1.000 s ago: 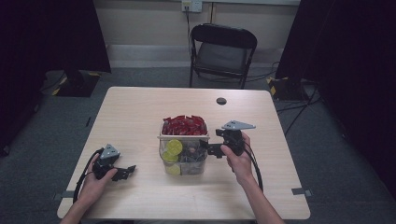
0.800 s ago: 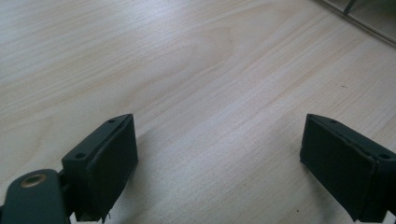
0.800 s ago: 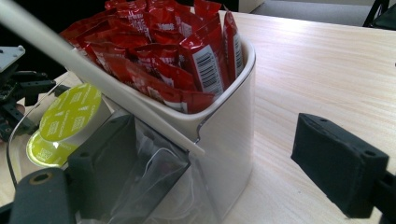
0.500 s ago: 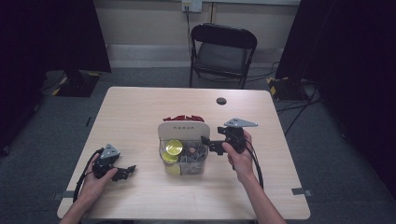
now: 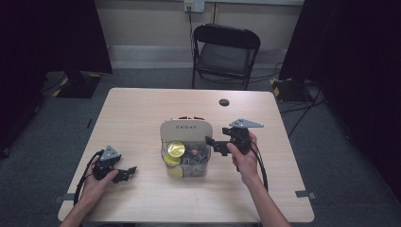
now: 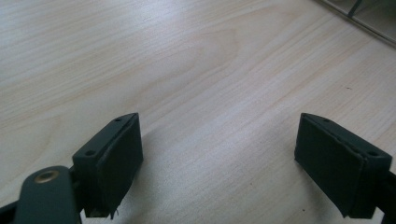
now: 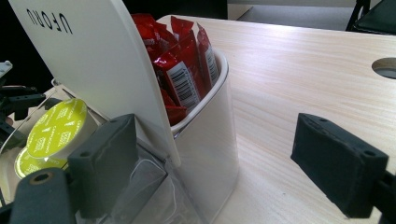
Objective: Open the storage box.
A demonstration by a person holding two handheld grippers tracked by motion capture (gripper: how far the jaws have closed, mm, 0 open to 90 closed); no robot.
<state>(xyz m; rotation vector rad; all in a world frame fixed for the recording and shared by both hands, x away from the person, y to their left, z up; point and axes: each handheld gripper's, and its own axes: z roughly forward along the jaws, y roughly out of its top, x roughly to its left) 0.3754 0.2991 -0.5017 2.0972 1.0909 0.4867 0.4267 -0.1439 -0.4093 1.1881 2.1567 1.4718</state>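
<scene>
We see the container [image 5: 185,151] at the centre of the high view, a clear box with a white lid [image 5: 185,129] tilted up over its far half. In the right gripper view the lid leans across the upper left, with red sachets [image 7: 184,65] packed behind it and yellow-green capsules [image 7: 56,126] in the open front section at lower left.

The right gripper [image 5: 213,143] sits just right of the box, its jaws spread wide with nothing between them; one jaw is close beside the lid's edge, though we cannot tell whether it touches. The left gripper [image 5: 126,173] rests low at the lower left of the high view, jaws equally wide apart and empty over bare wood.

The risk, as we judge it, lies with the lid: a push from the near jaw could flip it shut or shove the light box sideways across the smooth top, since the other gripper is well apart and steadies nothing.

The table [image 5: 142,113] is pale wood with a cable hole [image 5: 224,102] right of centre. Beyond it stand a black folding chair [image 5: 226,53], grey carpet and dark curtains at both sides.
</scene>
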